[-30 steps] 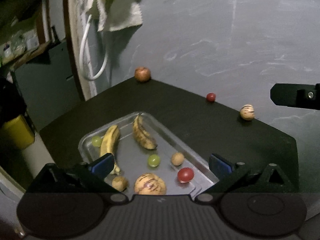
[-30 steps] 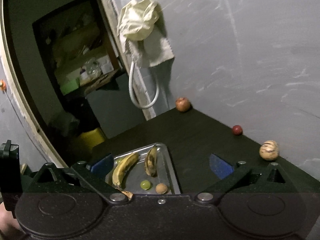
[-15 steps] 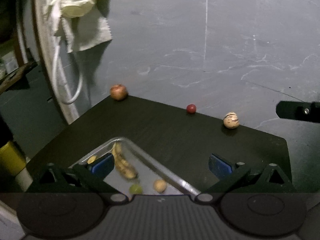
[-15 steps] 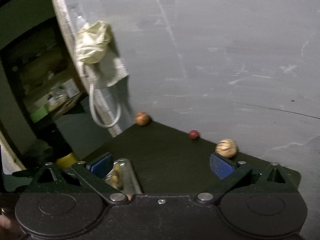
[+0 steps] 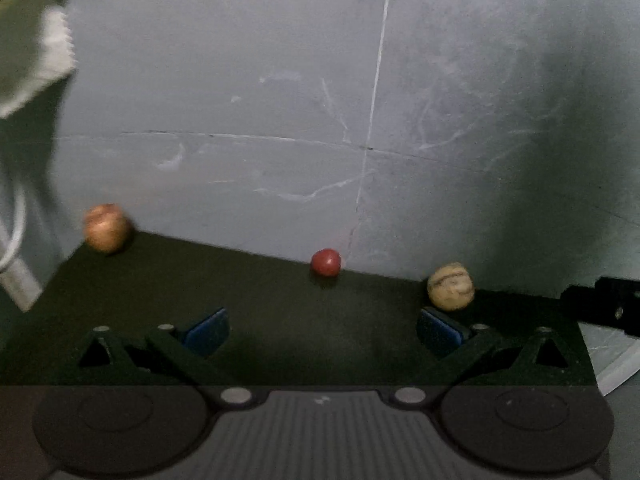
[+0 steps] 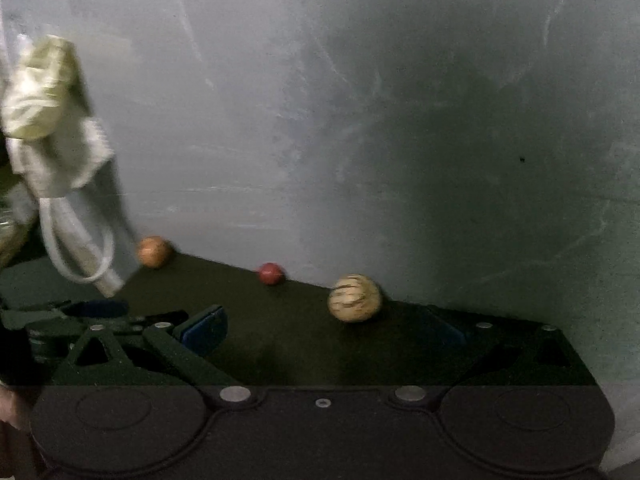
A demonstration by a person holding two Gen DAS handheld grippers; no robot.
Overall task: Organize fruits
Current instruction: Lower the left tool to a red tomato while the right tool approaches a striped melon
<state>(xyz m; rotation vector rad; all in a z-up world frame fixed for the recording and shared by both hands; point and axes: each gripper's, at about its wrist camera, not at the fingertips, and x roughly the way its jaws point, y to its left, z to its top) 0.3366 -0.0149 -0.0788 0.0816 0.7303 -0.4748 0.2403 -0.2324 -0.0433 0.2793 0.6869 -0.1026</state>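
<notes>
Along the wall edge of the table (image 5: 260,320) an apple (image 5: 106,227), cherry (image 5: 326,262) and melon (image 6: 354,298) are waiting; both grippers, left (image 5: 324,326) and right (image 6: 326,328), are hovering spread and empty; next, judging by alignment, is closing the right on the melon.

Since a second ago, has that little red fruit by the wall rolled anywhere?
No. The red fruit sits at the wall's foot between the orange-brown fruit and the striped fruit, as before; only the cameras moved closer.
</notes>
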